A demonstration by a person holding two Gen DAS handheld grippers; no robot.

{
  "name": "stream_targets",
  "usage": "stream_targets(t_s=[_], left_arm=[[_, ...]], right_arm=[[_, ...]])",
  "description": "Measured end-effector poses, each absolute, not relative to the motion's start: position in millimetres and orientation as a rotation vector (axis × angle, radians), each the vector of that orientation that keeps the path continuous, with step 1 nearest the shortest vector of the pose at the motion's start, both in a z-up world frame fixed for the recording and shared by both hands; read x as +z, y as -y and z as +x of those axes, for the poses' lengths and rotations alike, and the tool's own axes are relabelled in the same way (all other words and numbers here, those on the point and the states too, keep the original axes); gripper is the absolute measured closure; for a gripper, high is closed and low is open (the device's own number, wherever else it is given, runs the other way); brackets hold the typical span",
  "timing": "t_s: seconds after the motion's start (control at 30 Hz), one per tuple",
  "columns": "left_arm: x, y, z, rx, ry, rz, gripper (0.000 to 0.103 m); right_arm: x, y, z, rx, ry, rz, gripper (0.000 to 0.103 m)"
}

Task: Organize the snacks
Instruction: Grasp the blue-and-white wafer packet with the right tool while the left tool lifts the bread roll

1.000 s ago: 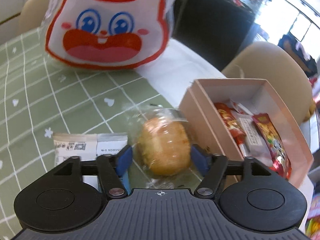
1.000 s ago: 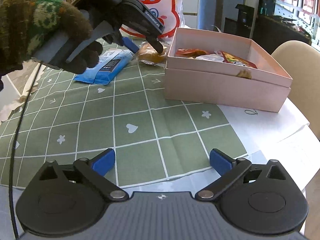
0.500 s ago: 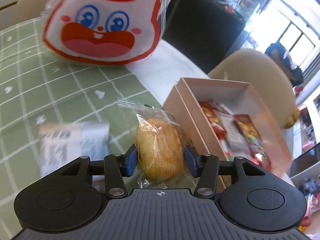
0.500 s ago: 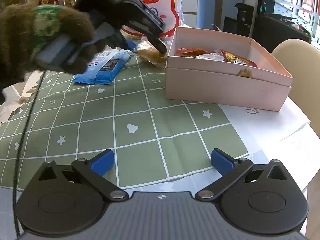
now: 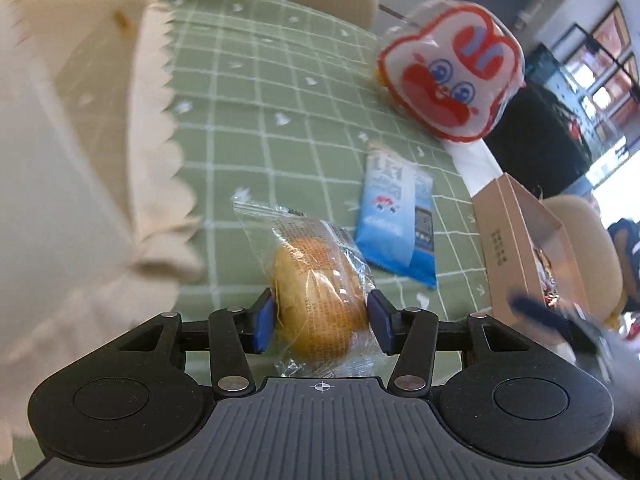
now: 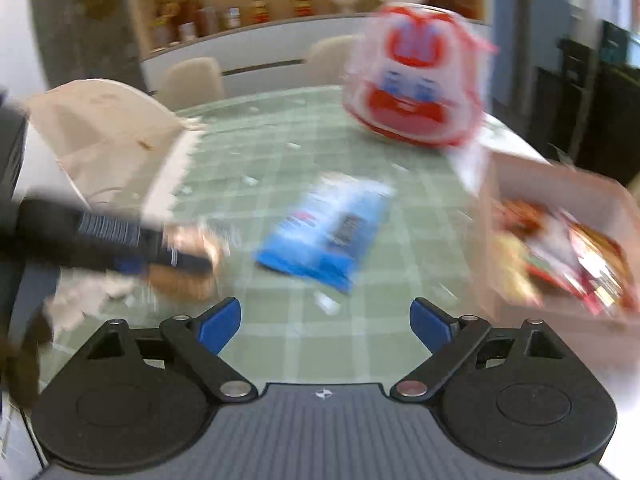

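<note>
The left gripper [image 5: 320, 320] has its two blue pads pressed on a round golden bun in a clear wrapper [image 5: 318, 312], one pad on each side, so the bun sits right in the middle between them. The jaws closed in on it a moment ago. The bun is held up above the green checked tablecloth [image 5: 256, 96]. It is almost round, and its wrapper is the long part: it runs away from the gripper, with its flat sealed end pointing up and to the left. Past the bun a blue snack pack [image 5: 396, 224] lies flat on the cloth, its long side running away from the camera. Just right of it is the pink box [image 5: 508, 240] with snacks inside. Farther off stands a big bag with a rabbit face [image 5: 452, 80]. The right gripper [image 6: 326, 322] has its jaws spread wide with nothing between them, though they have just closed in a little, and the blue pack [image 6: 328, 232] lies on the cloth beyond it
</note>
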State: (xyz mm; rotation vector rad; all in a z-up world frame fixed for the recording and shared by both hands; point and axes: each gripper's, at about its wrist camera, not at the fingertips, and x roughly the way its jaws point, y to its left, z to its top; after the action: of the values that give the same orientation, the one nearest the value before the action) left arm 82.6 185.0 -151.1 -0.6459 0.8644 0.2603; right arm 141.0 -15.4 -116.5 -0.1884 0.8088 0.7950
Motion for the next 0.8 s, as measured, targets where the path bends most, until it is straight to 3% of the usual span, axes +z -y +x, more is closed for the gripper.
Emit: stream_targets(t_s=[0.27, 0.43, 0.57, 0.8], left_arm=[[-158.6, -192.3, 41.5, 0.291, -0.871, -0.746, 0.049], [-164.0, -195.4, 35.9, 0.292, -0.884, -0.780, 0.049], [-161.5, -191.7, 46.2, 0.255, -0.894, -0.773, 0.049], [-159.2, -168.9, 65.5, 0.155, -0.962, -0.708, 0.049]], right_arm=[[-169.8, -68.1, 228.3, 0.587, -0.893, -0.209, 0.011], [-182.0, -82.0, 238.2, 0.600, -0.893, -0.228, 0.010], [-174.8, -83.5, 229.3, 0.682, -0.898, -0.291, 0.024], [-112.6, -23.6, 174.2, 0.847, -0.785, -0.247, 0.025]])
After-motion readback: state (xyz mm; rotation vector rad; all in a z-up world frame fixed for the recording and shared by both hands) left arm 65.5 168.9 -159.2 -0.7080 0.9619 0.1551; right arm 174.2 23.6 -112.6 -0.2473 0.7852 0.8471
